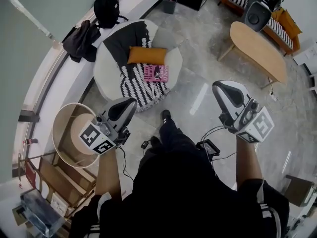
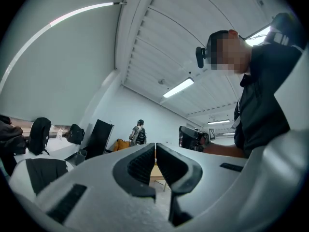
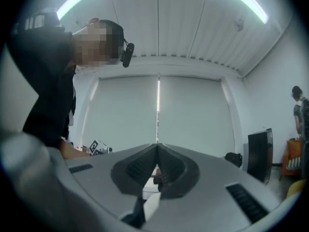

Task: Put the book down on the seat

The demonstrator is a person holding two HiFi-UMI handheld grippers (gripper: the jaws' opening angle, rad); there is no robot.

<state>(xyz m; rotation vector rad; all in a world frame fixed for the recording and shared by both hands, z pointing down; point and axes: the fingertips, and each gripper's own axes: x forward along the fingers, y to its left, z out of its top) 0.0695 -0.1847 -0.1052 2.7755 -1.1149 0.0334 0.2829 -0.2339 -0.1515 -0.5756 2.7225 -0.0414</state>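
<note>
The book (image 1: pixel 156 73) is pink and lies flat on the seat (image 1: pixel 111 71), a round one, part white and part in black-and-white stripes. It rests on the striped part, toward the seat's 4 o'clock edge, just below an orange cushion (image 1: pixel 147 55) at its 12 o'clock. Neither gripper touches it.

In the head view the left gripper (image 1: pixel 130 103) hangs in the air at the book's 7 o'clock, just off the seat's near rim, nose pointing up and away from the person. Its own view shows the jaws pressed together with nothing between them — only the room beyond. The right gripper (image 1: pixel 220 88) is held up at the book's 4 o'clock, well apart from the seat, over bare floor. Its jaws also meet tip to tip and hold nothing.

A shoe (image 1: pixel 165 115) steps forward between the two grippers, toward the seat. A long wooden table (image 1: pixel 257 48) stands at the seat's 3 o'clock, well apart. A black backpack (image 1: pixel 106 6) and a dark jacket (image 1: pixel 79 41) sit on the ledge — at the seat's 11 and 9 o'clock.
</note>
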